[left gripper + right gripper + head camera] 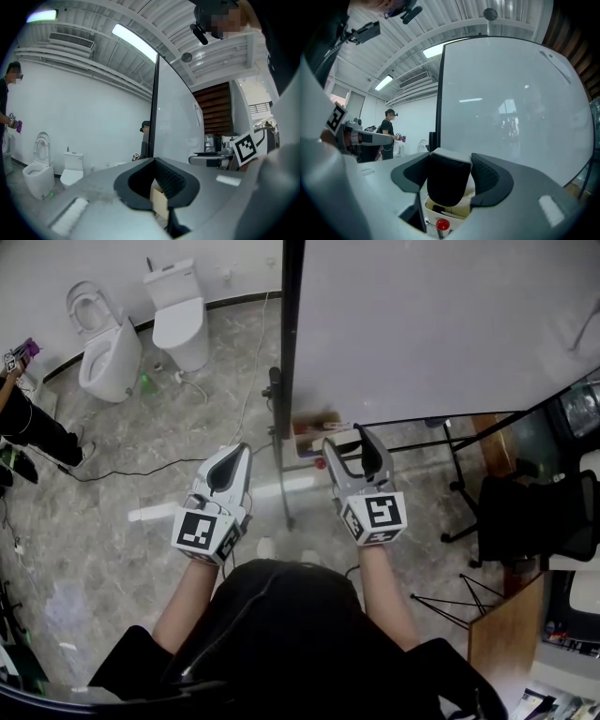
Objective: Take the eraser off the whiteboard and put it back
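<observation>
The whiteboard (pixel 422 324) stands upright on a black-framed stand ahead of me and fills the right gripper view (pixel 511 108). My right gripper (pixel 347 439) points level at its lower edge, shut on the eraser (pixel 447 180), a block with a black felt face and a white top that fills the space between the jaws. Below the eraser lies a pale box (pixel 454 211) of markers with a red knob (pixel 442 225) beside it. My left gripper (pixel 239 448) hovers left of the board's post, shut with nothing in it (pixel 154 160).
The board's black post (pixel 286 381) and floor foot stand between the two grippers. Two white toilets (pixel 108 357) (pixel 178 315) are at the far left wall. A person (pixel 28 423) stands at the left edge. A black chair (pixel 534 517) and a wooden desk (pixel 506 634) are on the right.
</observation>
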